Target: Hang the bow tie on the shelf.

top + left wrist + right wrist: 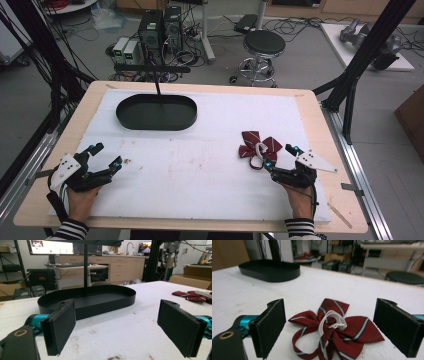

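Left tongs (106, 156): near left of the worktop (200, 165), jaws apart, holding nothing.
Right tongs (280, 156): near right, jaws apart, the bow tie just ahead of them.
Bow tie (337, 327): red, striped, flat on the worktop with a white loop (332, 321) on top.
Step advice: probably best to close on the knot under the loop, not a loose wing.
Black tray (156, 112): far left, well apart.

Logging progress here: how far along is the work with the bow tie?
Nothing looks done: the red striped bow tie lies flat on the white mat. In hand: the open right gripper sits at it. Left: gripping and moving it, perhaps to the black tray.
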The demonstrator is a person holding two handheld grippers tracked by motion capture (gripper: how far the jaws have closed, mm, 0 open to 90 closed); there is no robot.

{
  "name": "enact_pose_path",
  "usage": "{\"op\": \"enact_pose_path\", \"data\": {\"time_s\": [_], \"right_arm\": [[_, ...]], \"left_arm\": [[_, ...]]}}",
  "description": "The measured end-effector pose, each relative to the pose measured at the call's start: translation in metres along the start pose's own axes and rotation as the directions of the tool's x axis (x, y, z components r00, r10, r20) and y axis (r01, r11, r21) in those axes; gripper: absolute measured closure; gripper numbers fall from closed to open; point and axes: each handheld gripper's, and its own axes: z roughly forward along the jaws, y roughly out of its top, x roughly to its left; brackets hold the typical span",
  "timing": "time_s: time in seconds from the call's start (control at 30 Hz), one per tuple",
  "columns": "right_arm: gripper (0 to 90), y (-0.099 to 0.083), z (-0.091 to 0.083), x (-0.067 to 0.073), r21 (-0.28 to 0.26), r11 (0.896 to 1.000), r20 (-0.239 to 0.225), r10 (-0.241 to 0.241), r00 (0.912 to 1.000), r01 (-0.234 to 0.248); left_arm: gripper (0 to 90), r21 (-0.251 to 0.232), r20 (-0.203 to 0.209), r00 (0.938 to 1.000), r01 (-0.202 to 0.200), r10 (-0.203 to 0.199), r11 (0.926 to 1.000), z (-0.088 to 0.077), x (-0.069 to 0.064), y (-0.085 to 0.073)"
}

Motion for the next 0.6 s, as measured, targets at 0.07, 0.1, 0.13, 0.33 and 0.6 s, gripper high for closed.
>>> {"op": "enact_pose_path", "data": {"time_s": [0.07,0.1,0.13,0.33,0.6], "right_arm": [[9.8,0.003,0.001,0.0,0.018,1.0,-0.001,0.002,1.0,-0.002],[9.8,0.01,0.004,0.001,0.048,0.999,-0.011,-0.003,0.9999,0.004],[9.8,0.01,0.004,0.001,0.048,0.999,-0.011,-0.003,0.9999,0.004],[10.3,0.028,0.015,0.002,0.136,0.991,-0.046,0.004,0.9989,0.003],[15.5,0.04,0.032,0.001,0.281,0.959,-0.064,-0.026,0.9976,0.043]], "left_arm": [[15.4,0.0,-0.001,1.0,-0.001,0.001,1.0,0.0,0.0,0.0],[15.5,-0.001,-0.001,1.0,0.002,-0.002,1.0,0.0,0.0,0.0],[15.5,-0.001,-0.001,1.0,0.001,-0.001,1.0,0.0,0.0,0.0],[15.5,-0.006,0.0,1.0,-0.004,0.004,1.0,0.0,0.0,0.0],[15.4,-0.007,0.001,1.0,-0.003,0.003,1.0,-0.001,0.0,0.0]]}}
